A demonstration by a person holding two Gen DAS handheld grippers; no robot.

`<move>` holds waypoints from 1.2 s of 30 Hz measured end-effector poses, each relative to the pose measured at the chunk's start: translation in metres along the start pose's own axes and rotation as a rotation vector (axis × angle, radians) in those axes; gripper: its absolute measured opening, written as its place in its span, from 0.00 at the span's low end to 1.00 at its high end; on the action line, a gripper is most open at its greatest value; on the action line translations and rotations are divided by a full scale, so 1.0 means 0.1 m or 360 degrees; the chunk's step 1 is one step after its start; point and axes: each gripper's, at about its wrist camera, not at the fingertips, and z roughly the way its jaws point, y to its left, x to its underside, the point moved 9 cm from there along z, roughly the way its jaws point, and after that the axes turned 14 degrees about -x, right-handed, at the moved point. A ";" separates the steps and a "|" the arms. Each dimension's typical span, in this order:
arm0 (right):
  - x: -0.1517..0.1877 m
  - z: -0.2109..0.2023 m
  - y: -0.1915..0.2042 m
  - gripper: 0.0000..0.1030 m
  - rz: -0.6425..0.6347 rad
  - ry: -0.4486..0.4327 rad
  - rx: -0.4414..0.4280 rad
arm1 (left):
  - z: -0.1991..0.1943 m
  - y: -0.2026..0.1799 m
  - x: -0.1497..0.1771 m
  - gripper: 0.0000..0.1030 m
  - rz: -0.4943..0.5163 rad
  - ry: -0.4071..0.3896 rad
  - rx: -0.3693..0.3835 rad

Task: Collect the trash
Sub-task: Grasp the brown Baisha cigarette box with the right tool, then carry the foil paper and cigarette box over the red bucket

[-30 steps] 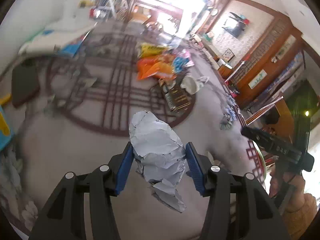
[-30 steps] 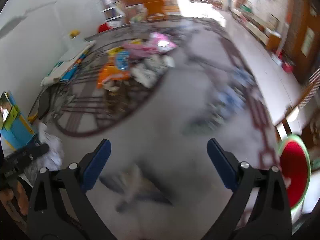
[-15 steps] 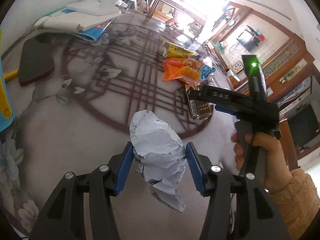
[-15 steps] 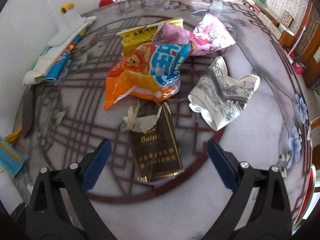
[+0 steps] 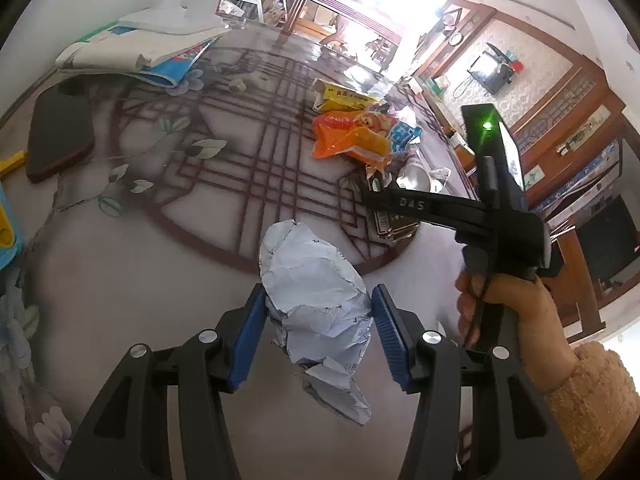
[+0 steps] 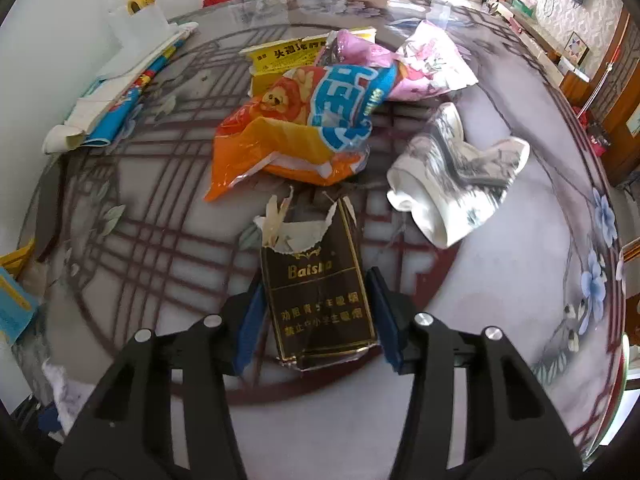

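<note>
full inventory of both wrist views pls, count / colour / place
crumpled paper: 1, white, clamped in left gripper
cigarette pack: 1, dark brown, torn open, on table between right gripper's fingers
snack bag: 1, orange and blue, table centre
yellow packet: 1, behind snack bag
pink wrapper: 1, right of yellow packet
crushed paper cup: 1, white and grey, right of pack
table: 1, glass-topped, round, floral pattern
left gripper: 1, black, blue pads
right gripper: 1, black, blue pads, closing on pack
right hand: 1, holding right gripper

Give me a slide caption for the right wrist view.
Right gripper closing around a torn brown cigarette pack on the table, snack wrappers behind.
</note>
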 end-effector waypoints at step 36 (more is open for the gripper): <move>1.44 -2.55 -0.86 0.47 0.0275 -0.0666 -0.0144 | 0.02 -0.80 0.35 0.49 0.0479 -0.0126 -0.0105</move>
